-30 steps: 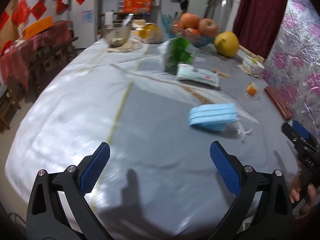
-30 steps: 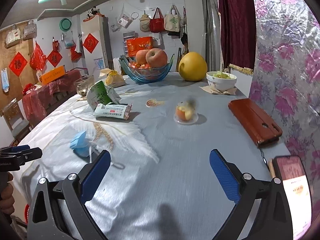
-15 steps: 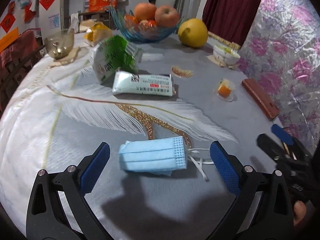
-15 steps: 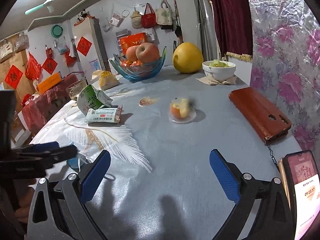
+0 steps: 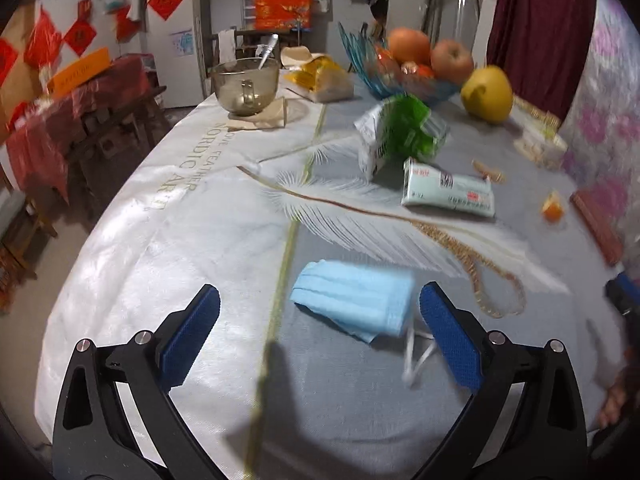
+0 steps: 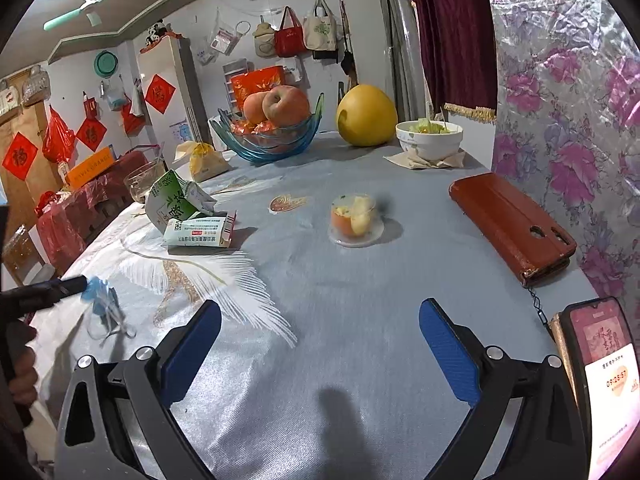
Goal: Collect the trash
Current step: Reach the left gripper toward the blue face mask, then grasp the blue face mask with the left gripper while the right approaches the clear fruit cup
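Observation:
A crumpled blue face mask [image 5: 354, 298] lies on the grey tablecloth, between the open fingers of my left gripper [image 5: 318, 334], closer to the right finger; its white ear loop [image 5: 416, 354] trails near that finger. Farther back lie a white-green packet [image 5: 448, 193] and a green-white carton [image 5: 396, 134] on its side. My right gripper [image 6: 320, 346] stands open over bare cloth, with a plastic cup of fruit scraps [image 6: 354, 218] ahead of it. In the right wrist view the mask [image 6: 98, 294] shows at the left beside the left gripper's tip.
A blue glass fruit bowl [image 6: 266, 138], a yellow pomelo [image 6: 366, 114] and a white bowl [image 6: 430, 136] stand at the back. A brown phone case [image 6: 512, 222] and a lit phone [image 6: 604, 380] lie at the right edge. A glass mug [image 5: 246, 86] stands back left.
My left gripper has swung and closed in on the mask, which now sits between its fingers. My right gripper has edged forward slightly; both stay open.

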`<state>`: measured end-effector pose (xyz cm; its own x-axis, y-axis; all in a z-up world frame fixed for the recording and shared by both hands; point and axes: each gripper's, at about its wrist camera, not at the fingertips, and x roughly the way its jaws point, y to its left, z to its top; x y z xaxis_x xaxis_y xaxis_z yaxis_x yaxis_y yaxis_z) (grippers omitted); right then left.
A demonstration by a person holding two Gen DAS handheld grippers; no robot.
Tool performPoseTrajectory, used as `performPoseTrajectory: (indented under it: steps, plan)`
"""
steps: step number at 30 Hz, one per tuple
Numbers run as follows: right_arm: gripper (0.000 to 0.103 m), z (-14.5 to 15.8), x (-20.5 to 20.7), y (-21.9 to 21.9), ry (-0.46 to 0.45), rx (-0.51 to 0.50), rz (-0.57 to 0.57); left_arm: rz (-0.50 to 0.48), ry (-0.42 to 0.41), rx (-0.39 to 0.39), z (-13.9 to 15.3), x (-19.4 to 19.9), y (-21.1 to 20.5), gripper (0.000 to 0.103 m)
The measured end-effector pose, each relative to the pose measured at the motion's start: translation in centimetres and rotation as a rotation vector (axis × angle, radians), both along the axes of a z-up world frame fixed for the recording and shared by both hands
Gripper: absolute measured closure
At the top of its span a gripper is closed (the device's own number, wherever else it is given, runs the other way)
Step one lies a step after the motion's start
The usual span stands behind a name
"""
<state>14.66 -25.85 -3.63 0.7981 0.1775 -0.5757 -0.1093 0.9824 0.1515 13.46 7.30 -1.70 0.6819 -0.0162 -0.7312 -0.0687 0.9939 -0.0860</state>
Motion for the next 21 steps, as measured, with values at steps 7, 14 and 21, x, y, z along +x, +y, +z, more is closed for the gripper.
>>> performPoseTrajectory:
  steps: [7, 14, 21]
  plan:
    - [0.006, 0.0, 0.1, 0.0, 0.006, -0.008, -0.008, -0.075, -0.010, -0.072, 0.4, 0.2, -2.2, 0.007]
    - [0.006, -0.2, 0.3, 0.0, 0.018, -0.003, -0.003, -0.018, 0.080, -0.121, -2.6, 2.7, -1.9, 0.007]
    - [0.006, -0.3, 0.6, 0.2, 0.029, -0.011, 0.008, 0.024, 0.071, -0.113, -3.0, 2.4, 0.2, 0.007]
